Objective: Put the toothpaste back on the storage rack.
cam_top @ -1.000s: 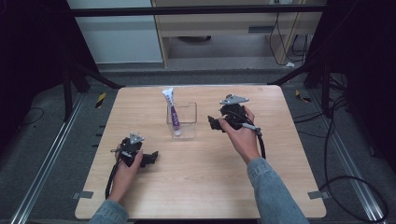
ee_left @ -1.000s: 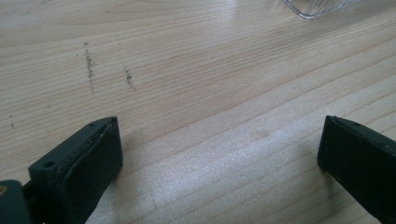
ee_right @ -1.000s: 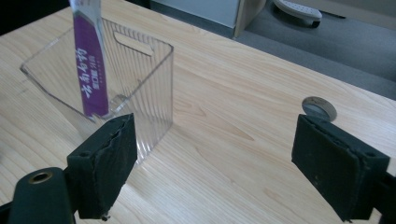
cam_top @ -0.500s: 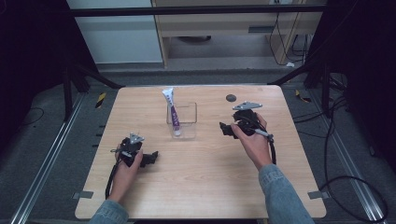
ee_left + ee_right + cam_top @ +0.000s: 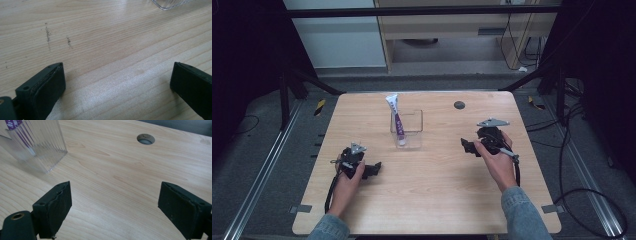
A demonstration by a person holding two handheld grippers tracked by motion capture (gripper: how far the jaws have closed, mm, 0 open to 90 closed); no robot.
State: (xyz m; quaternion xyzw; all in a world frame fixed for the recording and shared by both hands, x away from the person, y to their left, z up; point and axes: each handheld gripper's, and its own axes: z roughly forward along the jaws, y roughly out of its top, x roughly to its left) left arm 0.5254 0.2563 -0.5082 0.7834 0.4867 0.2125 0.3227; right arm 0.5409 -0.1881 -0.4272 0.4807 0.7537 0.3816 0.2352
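A clear ribbed plastic container (image 5: 407, 131) stands at the middle of the wooden table (image 5: 427, 190). A white and purple tube (image 5: 395, 116) stands tilted inside it, its top sticking out to the far left. My left gripper (image 5: 373, 170) rests low at the near left, jaws wide open and pointing right, with bare wood between them (image 5: 117, 82). A corner of the container (image 5: 170, 3) lies beyond it. My right gripper (image 5: 468, 146) is to the right of the container, open and empty (image 5: 115, 207), facing the container (image 5: 37, 145) and the tube (image 5: 13, 124).
A round cable hole (image 5: 459, 105) sits in the tabletop at the far right, also visible as the hole (image 5: 145, 139) beyond the right jaws. Dark scuff marks (image 5: 47, 35) lie on the wood ahead of the left gripper. Cables trail across the floor to the right (image 5: 572, 150).
My right gripper has drawn back from near the container toward the near right side of the table. The left gripper has stayed put.
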